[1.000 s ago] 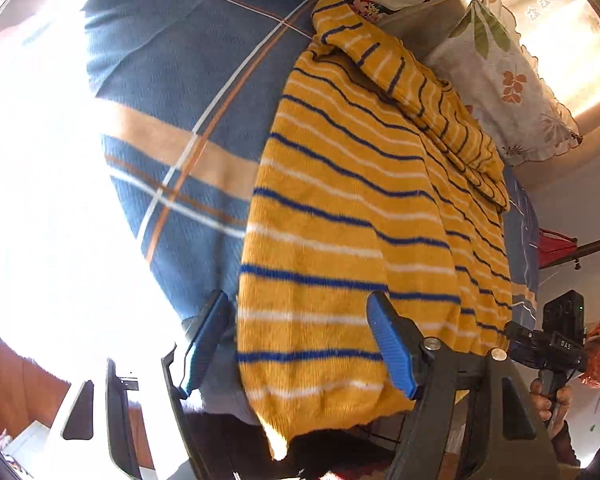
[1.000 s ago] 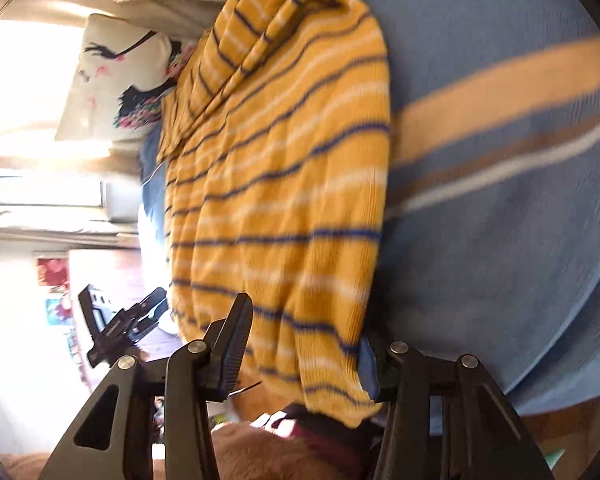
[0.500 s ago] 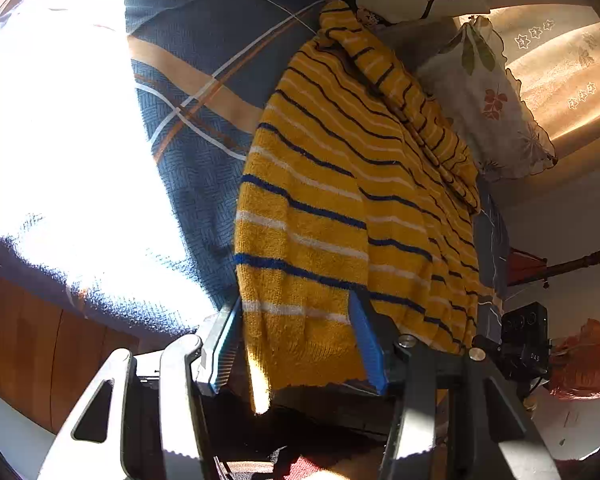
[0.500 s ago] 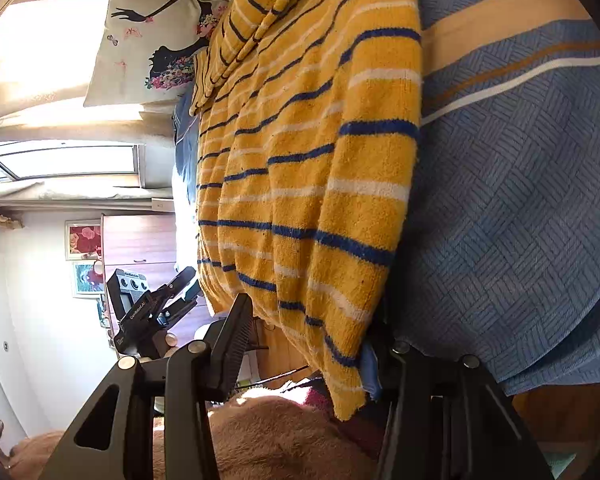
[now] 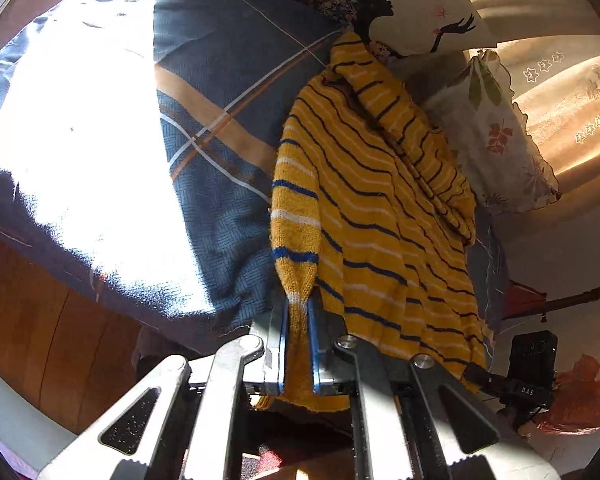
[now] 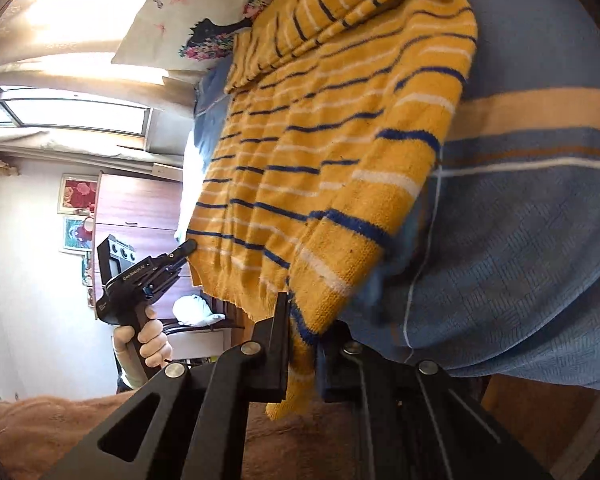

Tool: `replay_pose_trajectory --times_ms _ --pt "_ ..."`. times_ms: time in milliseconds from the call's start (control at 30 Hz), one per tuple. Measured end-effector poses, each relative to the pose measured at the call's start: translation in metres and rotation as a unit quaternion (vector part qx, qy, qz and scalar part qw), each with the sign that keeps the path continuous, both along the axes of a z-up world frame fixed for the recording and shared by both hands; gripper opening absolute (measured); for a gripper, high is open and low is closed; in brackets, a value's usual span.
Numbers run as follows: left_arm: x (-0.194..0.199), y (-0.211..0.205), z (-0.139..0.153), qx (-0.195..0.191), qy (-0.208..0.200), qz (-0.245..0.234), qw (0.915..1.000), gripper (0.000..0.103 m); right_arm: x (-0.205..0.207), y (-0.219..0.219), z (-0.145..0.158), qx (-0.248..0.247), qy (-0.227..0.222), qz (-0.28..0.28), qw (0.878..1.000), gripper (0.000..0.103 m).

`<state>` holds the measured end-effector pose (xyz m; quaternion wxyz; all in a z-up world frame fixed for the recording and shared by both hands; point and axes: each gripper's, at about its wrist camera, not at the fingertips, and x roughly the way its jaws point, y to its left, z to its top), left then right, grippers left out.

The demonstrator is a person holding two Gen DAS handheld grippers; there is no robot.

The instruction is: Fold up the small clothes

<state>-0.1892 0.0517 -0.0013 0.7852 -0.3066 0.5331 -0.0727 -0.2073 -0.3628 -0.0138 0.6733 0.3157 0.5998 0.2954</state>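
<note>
A yellow knit sweater [image 5: 364, 208] with blue and white stripes lies on the blue checked bedcover [image 5: 220, 184], its hem hanging over the bed's near edge. My left gripper [image 5: 298, 304] is shut on one hem corner, and the cloth bunches up between its blue pads. In the right wrist view the same sweater [image 6: 320, 152] runs down to my right gripper [image 6: 302, 320], whose jaws are closing with the other hem corner pinched between them. The left gripper [image 6: 188, 246] also shows there at the far corner, held by a hand [image 6: 152, 340].
Two printed pillows [image 5: 412, 12] [image 5: 496, 132] lie at the head of the bed beyond the sweater. A wooden bed frame [image 5: 40, 340] runs below the cover. A wardrobe [image 6: 140, 216] stands behind, and brown fabric [image 6: 60, 420] lies under the right gripper.
Both grippers went from open around the hem to shut on its corners. Both have risen, and the gripped hem corners have lifted and bunched.
</note>
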Motion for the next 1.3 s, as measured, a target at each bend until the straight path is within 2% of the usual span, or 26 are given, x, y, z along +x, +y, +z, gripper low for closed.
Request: replay_pose_trajectory --times_ms 133,233,400,500,667,733,800,833,900,933,967,1067,1100,1133,1167,1200,1233,1300 --pt "0.018 -0.003 0.028 -0.002 -0.026 0.010 0.9996 0.008 0.025 -0.008 0.021 0.043 -0.022 -0.015 0.999 0.011" --pt "0.048 -0.003 0.045 -0.009 -0.047 0.017 0.9987 0.008 0.056 -0.016 0.030 0.059 -0.034 -0.040 0.997 0.011" --pt "0.132 -0.009 0.063 0.003 -0.067 0.006 0.9977 0.008 0.137 -0.028 0.041 0.059 -0.058 -0.109 0.991 0.008" --pt "0.199 -0.020 0.056 -0.002 -0.069 -0.011 0.9976 0.008 0.185 -0.037 0.040 0.043 -0.064 -0.152 0.985 0.008" --pt "0.307 -0.041 0.030 0.027 -0.054 -0.022 0.9979 0.010 0.262 -0.061 0.007 -0.003 -0.036 -0.252 0.967 0.008" --pt "0.337 -0.043 0.014 0.027 -0.040 -0.030 0.9984 0.012 0.285 -0.071 -0.017 0.004 -0.006 -0.284 0.959 0.010" --pt "0.351 -0.040 0.007 0.017 -0.030 -0.028 0.9990 0.012 0.297 -0.081 -0.037 0.021 0.024 -0.320 0.947 0.010" --pt "0.355 -0.038 0.005 0.005 -0.029 -0.029 0.9992 0.013 0.299 -0.084 -0.046 0.039 0.035 -0.337 0.940 0.011" --pt "0.356 -0.031 0.005 -0.005 -0.035 -0.030 0.9989 0.028 0.300 -0.091 -0.054 0.056 0.042 -0.362 0.930 0.012" --pt "0.354 -0.028 0.007 -0.008 -0.040 -0.030 0.9987 0.042 0.301 -0.093 -0.055 0.059 0.040 -0.369 0.927 0.012" --pt "0.351 -0.024 0.009 -0.010 -0.044 -0.030 0.9985 0.049 0.302 -0.094 -0.055 0.062 0.037 -0.369 0.926 0.013" --pt "0.345 -0.021 0.013 0.003 -0.046 -0.048 0.9978 0.050 0.302 -0.099 -0.052 0.060 0.030 -0.371 0.926 0.017" --pt "0.342 -0.020 0.016 0.014 -0.047 -0.054 0.9973 0.051 0.299 -0.104 -0.049 0.063 0.024 -0.378 0.923 0.025" --pt "0.337 -0.017 0.018 0.025 -0.049 -0.060 0.9967 0.051 0.294 -0.112 -0.044 0.055 0.011 -0.404 0.913 0.052" --pt "0.332 -0.015 0.022 0.037 -0.051 -0.064 0.9959 0.051 0.285 -0.121 -0.039 0.049 0.001 -0.427 0.903 0.063" --pt "0.326 -0.014 0.023 0.050 -0.053 -0.070 0.9949 0.052 0.276 -0.128 -0.034 0.052 -0.011 -0.447 0.893 0.071" --pt "0.320 -0.014 0.024 0.065 -0.054 -0.075 0.9936 0.054 0.268 -0.134 -0.030 0.052 -0.013 -0.456 0.888 0.072" --pt "0.310 -0.013 0.022 0.092 -0.057 -0.087 0.9904 0.059 0.258 -0.139 -0.021 0.014 -0.007 -0.443 0.896 0.073"
